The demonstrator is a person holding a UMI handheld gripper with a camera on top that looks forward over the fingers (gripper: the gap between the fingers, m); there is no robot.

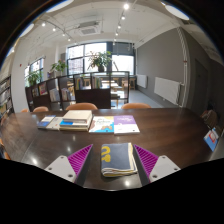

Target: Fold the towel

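- Your claw [117, 160] sits low over the dark wooden tabletop [30, 135], its two fingers spread apart with the purple pads [81, 156] facing inward
- The towel [117, 157] lies between those fingers as a folded grey bundle, with a yellow mark showing at its near left end
- Whether the pads actually press on the towel you cannot tell; it fills most of the gap and looks to rest on the tabletop, with a thin dark strip showing at each side
- Just ahead of the fingers, beyond the towel, two stacks lie side by side on the tabletop: books [65, 122] with blue and pale covers to the left, and flat magazines [114, 124] with green and purple covers to the right
- Behind the tabletop's far edge you see the rounded backs of brown chairs [84, 106]
- Further back stand low shelves [60, 94] with potted plants [98, 61] on top, in front of large bright windows [95, 57]
- A white radiator [166, 90] hangs on the wall to the right, and ceiling lights [118, 20] run above
- A small blue and white object [212, 138] sits at the tabletop's far right edge; you cannot make out what it is
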